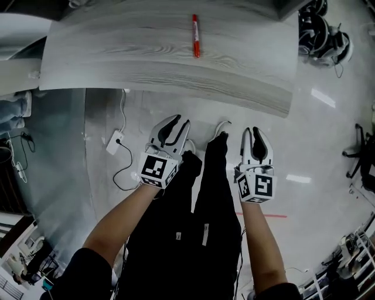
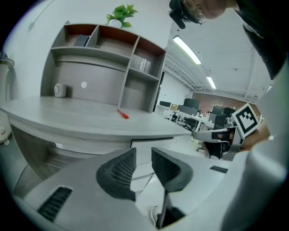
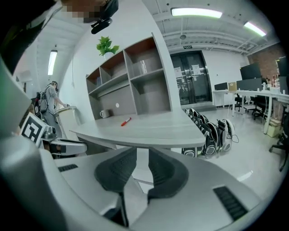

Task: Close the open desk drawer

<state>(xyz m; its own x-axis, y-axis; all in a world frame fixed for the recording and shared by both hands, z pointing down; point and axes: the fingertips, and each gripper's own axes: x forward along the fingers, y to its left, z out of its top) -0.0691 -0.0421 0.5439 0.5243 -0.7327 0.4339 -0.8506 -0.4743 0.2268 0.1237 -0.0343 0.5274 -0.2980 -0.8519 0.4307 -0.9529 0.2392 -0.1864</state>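
The 2 tongs are held out side by side, above the floor and short of the counter. The left tongs [image 1: 179, 123] stand a little apart with nothing between the pads. The right tongs [image 1: 253, 130] keep the same narrow gap, also empty. In each tongs' own view its pale body fills the lower half and cuts off whatever lies underneath.

Dark trousers [image 1: 199, 199] hide the floor [image 1: 316, 135] right below the person. To the left a white adaptor [image 1: 115, 142] lies on the glossy tiles, and its cable runs out of sight under the trousers.

The drawer [image 2: 151, 143] shows only from the left gripper view. It is a pale front under the counter's edge, straight beyond the gap. The pads cover its lower part, and I cannot tell how far it stands out. From above, the counter top hides it altogether.

The counter [image 1: 146, 64] is curved, grey and wood-grained. A red pen [image 1: 195, 36] lies on it, well back from the front edge.

Behind stands a shelf unit [image 2: 104, 58] with a mug [image 2: 60, 90] beside it and a plant [image 2: 122, 14] on top. What is in its compartments is too dim to name.

Bags [image 3: 212, 135] line the floor past the counter's end. Farther off are glass doors [image 3: 192, 81], strip lights [image 3: 196, 12] and rows of desks.
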